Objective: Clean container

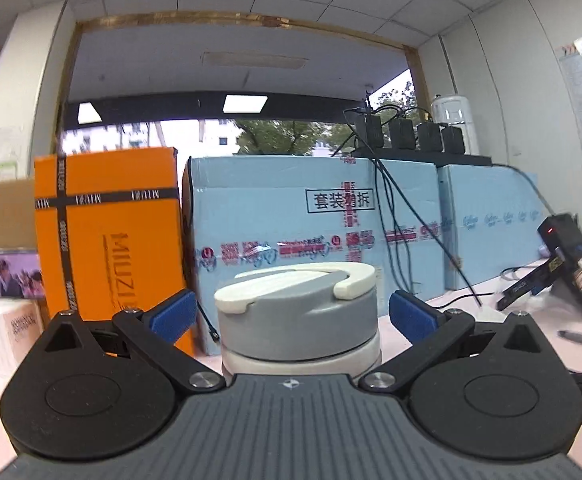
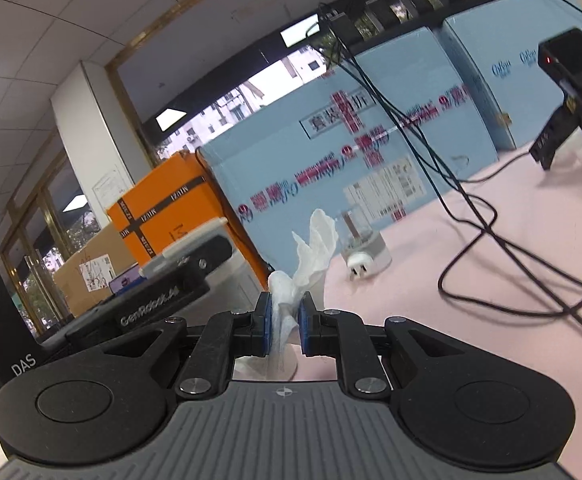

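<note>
In the left wrist view a round container [image 1: 297,316] with a grey lid and a white flip handle stands upright on the pink table, right in front of the camera. My left gripper [image 1: 293,314] is open, its blue pads [image 1: 173,316] on either side of the lid and apart from it. In the right wrist view my right gripper [image 2: 284,318] is shut on a crumpled white tissue [image 2: 311,256] that sticks up above the fingers. The container does not show in the right wrist view.
An orange box [image 1: 109,236] and large light-blue cartons [image 1: 315,220] stand behind the container. Black cables [image 2: 487,232] trail over the pink table [image 2: 471,312]. A small clear cup with a white plug [image 2: 365,252] sits mid-table. A black camera device [image 2: 571,92] stands at right.
</note>
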A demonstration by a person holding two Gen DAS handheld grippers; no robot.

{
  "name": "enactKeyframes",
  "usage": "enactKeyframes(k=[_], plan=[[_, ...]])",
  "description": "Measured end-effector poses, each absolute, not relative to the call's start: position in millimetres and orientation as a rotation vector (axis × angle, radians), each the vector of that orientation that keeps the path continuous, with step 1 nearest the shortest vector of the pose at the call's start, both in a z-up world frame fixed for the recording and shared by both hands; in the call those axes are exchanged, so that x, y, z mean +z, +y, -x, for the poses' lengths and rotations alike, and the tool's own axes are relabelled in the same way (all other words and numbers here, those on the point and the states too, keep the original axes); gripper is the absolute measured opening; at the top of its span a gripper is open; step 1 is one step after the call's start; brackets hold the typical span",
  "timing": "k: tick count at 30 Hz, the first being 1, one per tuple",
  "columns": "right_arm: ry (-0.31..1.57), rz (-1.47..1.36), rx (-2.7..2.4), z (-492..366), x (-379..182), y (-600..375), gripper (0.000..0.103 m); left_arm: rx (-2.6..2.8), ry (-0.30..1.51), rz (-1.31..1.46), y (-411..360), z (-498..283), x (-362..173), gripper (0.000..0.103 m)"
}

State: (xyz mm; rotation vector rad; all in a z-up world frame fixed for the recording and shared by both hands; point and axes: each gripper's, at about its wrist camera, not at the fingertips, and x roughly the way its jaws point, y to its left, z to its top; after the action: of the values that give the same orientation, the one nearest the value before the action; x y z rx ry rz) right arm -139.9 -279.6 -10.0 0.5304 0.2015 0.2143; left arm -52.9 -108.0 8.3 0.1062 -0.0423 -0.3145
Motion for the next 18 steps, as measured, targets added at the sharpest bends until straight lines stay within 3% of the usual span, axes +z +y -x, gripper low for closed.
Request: enactKeyframes(k=[2, 3, 5, 18], plan=[[0.209, -0.549, 0.219, 139.6, -13.0, -280.5, 0.013, -0.312, -0.029, -0.109, -110.3, 49.8, 8.3, 0.100], [0.209, -0.552, 0.219, 139.9, -13.3, -280.5, 0.013, -0.320, -0.016, -0.109, -110.7, 47.1, 8.1, 0.090], [0.213, -0.555, 0.221, 140.3, -13.8, -280.2, 0.013, -0.342, 0.003, -0.120, -109.1, 43.4, 6.6, 0.081], [0.233, -0.570, 0.283, 139.4, -15.8, -271.5, 0.013, -0.709, 0.033, -0.123, -58.6, 19.5, 13.8, 0.082]])
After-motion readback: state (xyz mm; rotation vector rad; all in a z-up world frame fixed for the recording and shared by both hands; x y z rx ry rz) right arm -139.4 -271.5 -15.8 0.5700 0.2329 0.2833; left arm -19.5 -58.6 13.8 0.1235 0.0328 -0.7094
